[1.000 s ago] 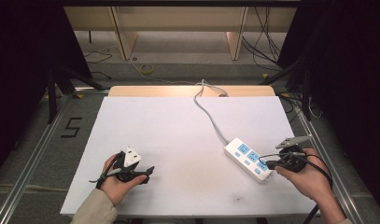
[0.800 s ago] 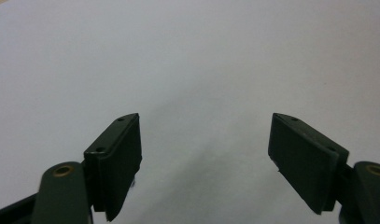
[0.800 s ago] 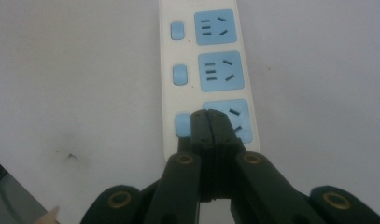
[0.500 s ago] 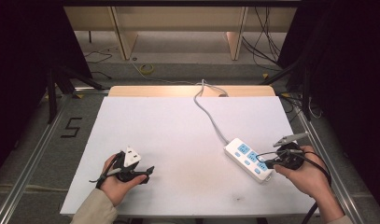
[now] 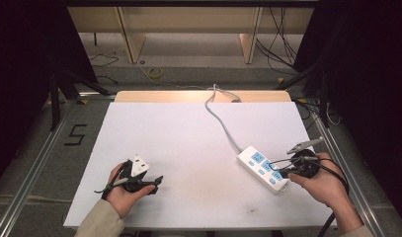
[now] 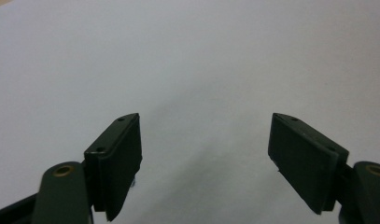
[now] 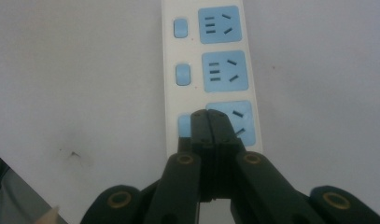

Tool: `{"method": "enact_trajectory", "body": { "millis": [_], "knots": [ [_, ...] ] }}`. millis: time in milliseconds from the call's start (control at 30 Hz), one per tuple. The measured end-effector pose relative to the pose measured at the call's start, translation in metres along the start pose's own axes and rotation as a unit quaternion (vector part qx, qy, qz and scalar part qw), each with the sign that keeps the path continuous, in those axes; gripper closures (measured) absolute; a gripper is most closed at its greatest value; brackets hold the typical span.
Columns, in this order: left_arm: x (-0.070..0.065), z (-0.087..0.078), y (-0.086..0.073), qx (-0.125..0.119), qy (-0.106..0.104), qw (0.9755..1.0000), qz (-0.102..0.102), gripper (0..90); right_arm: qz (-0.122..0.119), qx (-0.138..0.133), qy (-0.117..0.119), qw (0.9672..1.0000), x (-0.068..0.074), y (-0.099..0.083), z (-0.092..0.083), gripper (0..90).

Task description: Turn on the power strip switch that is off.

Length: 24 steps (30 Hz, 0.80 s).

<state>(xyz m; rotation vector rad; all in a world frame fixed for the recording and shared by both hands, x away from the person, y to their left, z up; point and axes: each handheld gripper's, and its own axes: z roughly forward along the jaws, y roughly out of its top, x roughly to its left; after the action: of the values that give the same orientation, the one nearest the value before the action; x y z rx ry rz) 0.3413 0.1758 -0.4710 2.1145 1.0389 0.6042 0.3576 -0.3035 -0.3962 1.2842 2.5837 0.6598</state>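
Note:
A white power strip (image 5: pixel 258 165) with three blue sockets and blue switches lies at the right of the white table top (image 5: pixel 188 143). My right gripper (image 5: pixel 281 173) is shut with nothing between its jaws. In the right gripper view its tip (image 7: pixel 208 115) sits over the strip (image 7: pixel 220 70), at the nearest socket and its switch; whether it touches I cannot tell. My left gripper (image 5: pixel 154 181) is held low at the front left. Its jaws stand wide open over bare table (image 6: pixel 205 119).
The strip's grey cable (image 5: pixel 223 123) runs from it toward the table's far edge and drops off there. A small dark smudge (image 7: pixel 75 154) marks the table top left of the strip. Wooden shelving and loose cables stand on the floor beyond the table.

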Motion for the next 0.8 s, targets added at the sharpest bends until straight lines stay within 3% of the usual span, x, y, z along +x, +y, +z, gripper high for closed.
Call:
{"method": "enact_trajectory", "body": {
  "millis": [800],
  "knots": [
    [-0.001, 0.0, 0.0, 0.0, 0.001, 1.0, 0.003, 25.7, -0.012, 0.024, 0.008, 0.9996, 0.005, 0.015, 0.009, 90.0]
  ]
}}
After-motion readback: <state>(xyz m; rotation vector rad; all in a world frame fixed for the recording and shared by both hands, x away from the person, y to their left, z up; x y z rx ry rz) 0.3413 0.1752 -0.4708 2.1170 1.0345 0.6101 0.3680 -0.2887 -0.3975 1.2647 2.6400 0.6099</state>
